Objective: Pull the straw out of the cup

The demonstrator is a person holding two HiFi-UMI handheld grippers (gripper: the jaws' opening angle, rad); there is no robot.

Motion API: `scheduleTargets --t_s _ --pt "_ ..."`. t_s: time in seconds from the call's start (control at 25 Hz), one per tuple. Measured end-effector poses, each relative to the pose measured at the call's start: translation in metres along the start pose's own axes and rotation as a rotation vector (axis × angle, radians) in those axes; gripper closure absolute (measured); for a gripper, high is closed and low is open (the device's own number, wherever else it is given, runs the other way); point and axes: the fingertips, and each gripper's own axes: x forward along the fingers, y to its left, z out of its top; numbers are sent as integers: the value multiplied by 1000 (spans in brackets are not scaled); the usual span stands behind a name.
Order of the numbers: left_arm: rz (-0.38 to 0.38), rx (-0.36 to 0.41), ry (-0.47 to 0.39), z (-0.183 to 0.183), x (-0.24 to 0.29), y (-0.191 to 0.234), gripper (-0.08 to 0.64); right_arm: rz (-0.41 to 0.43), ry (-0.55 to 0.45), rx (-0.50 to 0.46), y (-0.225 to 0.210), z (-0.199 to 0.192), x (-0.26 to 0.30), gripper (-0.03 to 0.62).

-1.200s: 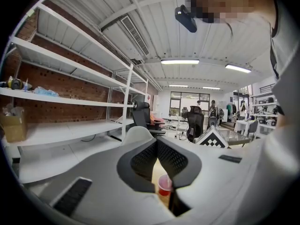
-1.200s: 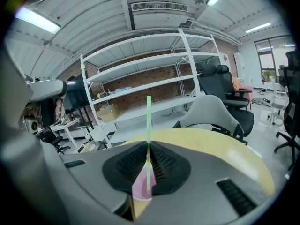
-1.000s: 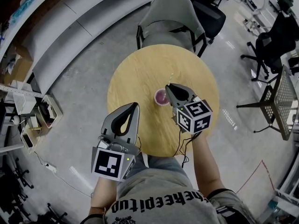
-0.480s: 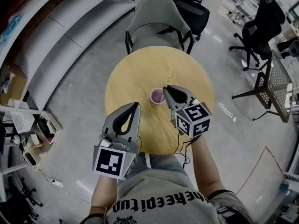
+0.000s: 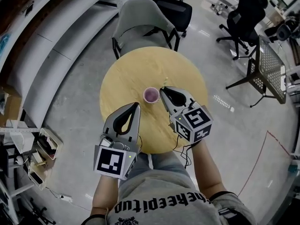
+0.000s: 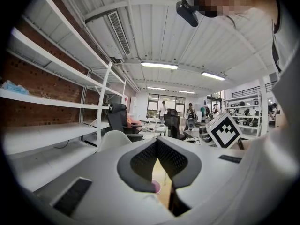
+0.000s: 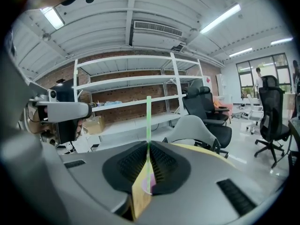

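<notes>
Right gripper pinches the thin straw; a slanted pull could topple the cup below it

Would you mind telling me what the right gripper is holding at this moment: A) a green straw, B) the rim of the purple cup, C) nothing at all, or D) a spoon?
A: in the right gripper view, the right gripper has its jaws closed on the thin green straw, which stands up above them. In the head view, the purple cup stands ungripped on the round table.
</notes>
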Motion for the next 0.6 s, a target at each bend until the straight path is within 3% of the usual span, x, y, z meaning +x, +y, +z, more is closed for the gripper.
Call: scheduleTargets --t_s 0.6 --pt "-178 21 -3 11 17 -33 535 -127 -119 11 7 31 -63 560"
